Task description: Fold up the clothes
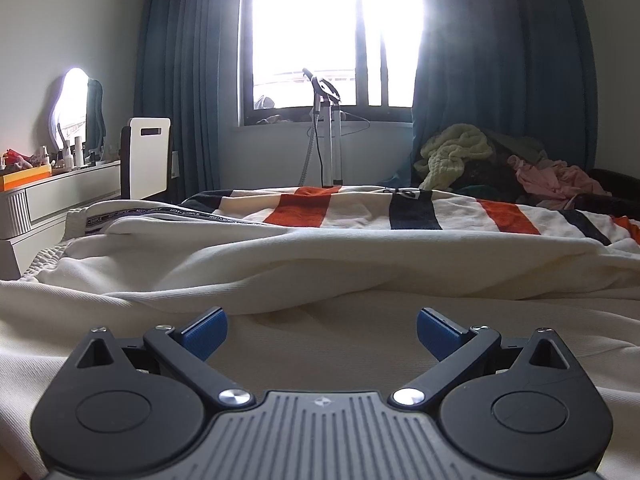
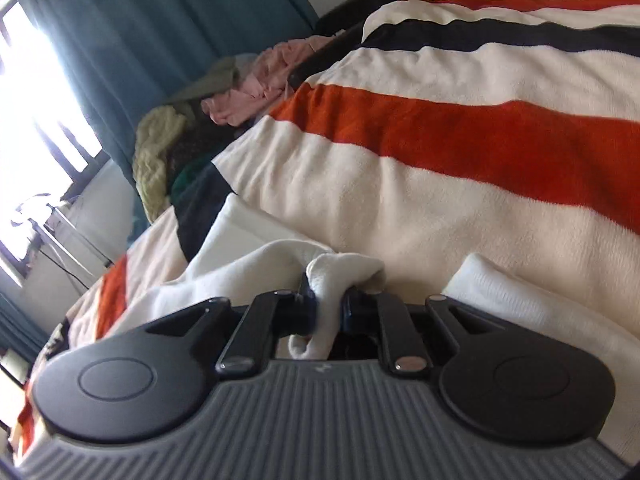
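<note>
A cream-white garment (image 1: 280,276) lies spread in soft folds on the bed, over a striped blanket (image 1: 304,206). My left gripper (image 1: 322,336) is open and empty, low over the garment, with its blue pads (image 1: 204,334) wide apart. In the right wrist view my right gripper (image 2: 330,308) is shut on a bunched piece of the same white garment (image 2: 344,270), which sticks up between the jaws. More of the garment (image 2: 516,300) lies to the right of the gripper on the striped blanket (image 2: 460,128).
A heap of clothes (image 1: 500,160), yellow-green, pink and dark, sits at the far right of the bed; it also shows in the right wrist view (image 2: 192,136). A garment steamer stand (image 1: 330,132) stands by the window. A dresser (image 1: 60,188) with bottles is on the left.
</note>
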`<move>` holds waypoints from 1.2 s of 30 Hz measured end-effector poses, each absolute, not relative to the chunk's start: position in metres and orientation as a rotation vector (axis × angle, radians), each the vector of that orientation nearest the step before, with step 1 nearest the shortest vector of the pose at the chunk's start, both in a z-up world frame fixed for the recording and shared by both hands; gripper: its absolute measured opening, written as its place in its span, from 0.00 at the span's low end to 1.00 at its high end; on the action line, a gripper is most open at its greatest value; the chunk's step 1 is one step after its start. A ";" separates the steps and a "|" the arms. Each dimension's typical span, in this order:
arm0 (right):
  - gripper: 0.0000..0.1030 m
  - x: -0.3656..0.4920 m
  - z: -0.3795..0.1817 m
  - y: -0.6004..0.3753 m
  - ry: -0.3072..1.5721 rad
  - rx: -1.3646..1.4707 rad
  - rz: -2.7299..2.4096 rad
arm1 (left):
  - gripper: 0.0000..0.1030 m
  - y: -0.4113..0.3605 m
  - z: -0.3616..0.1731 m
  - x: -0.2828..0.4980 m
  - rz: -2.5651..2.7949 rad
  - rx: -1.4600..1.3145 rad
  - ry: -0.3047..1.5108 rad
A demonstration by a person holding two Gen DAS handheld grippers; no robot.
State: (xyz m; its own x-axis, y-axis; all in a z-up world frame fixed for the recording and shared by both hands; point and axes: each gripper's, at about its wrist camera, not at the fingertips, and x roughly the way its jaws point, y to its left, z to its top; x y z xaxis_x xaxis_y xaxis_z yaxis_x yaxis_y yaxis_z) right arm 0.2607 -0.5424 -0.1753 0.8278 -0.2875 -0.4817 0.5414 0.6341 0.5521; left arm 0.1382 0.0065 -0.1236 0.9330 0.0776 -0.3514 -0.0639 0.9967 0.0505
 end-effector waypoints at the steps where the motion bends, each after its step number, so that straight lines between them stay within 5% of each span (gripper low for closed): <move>1: 0.16 0.263 -0.171 -0.540 0.374 0.723 -0.487 | 0.99 0.007 -0.124 0.138 0.072 0.038 0.362; 4: 0.22 0.263 -0.168 -0.533 0.394 0.685 -0.492 | 0.99 0.009 -0.123 0.141 0.070 0.030 0.369; 8: 0.53 0.252 -0.166 -0.534 0.422 0.732 -0.511 | 0.99 0.019 -0.117 0.144 0.056 -0.023 0.380; 13: 0.73 0.226 -0.143 -0.528 0.355 0.779 -0.524 | 0.99 0.052 -0.094 0.158 -0.001 -0.228 0.393; 22: 0.77 0.251 -0.131 -0.500 0.390 0.990 -0.264 | 0.89 0.159 -0.144 0.221 -0.151 -1.020 0.650; 27: 0.74 0.321 -0.151 -0.503 0.568 1.038 -0.354 | 0.74 0.184 -0.157 0.228 -0.139 -1.150 0.626; 28: 0.62 0.332 -0.152 -0.506 0.588 1.033 -0.398 | 0.71 0.187 -0.159 0.228 -0.138 -1.174 0.620; 29: 0.30 0.340 -0.147 -0.508 0.599 1.000 -0.445 | 0.67 0.191 -0.164 0.229 -0.151 -1.207 0.608; 31: 0.07 0.358 -0.137 -0.512 0.621 0.933 -0.539 | 0.48 0.200 -0.173 0.233 -0.160 -1.270 0.597; 33: 0.06 0.379 -0.119 -0.512 0.642 0.861 -0.579 | 0.27 0.207 -0.182 0.238 -0.147 -1.303 0.611; 36: 0.05 0.402 -0.063 -0.499 0.550 0.727 -0.520 | 0.15 0.213 -0.187 0.243 -0.150 -1.313 0.603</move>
State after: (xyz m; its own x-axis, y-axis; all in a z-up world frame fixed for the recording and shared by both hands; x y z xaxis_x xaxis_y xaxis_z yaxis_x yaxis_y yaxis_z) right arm 0.4018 -0.4995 -0.0629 0.7389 -0.2473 -0.6268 0.6118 0.6360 0.4703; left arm 0.2425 0.2127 -0.1870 0.8385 -0.4336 -0.3300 -0.2288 0.2696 -0.9354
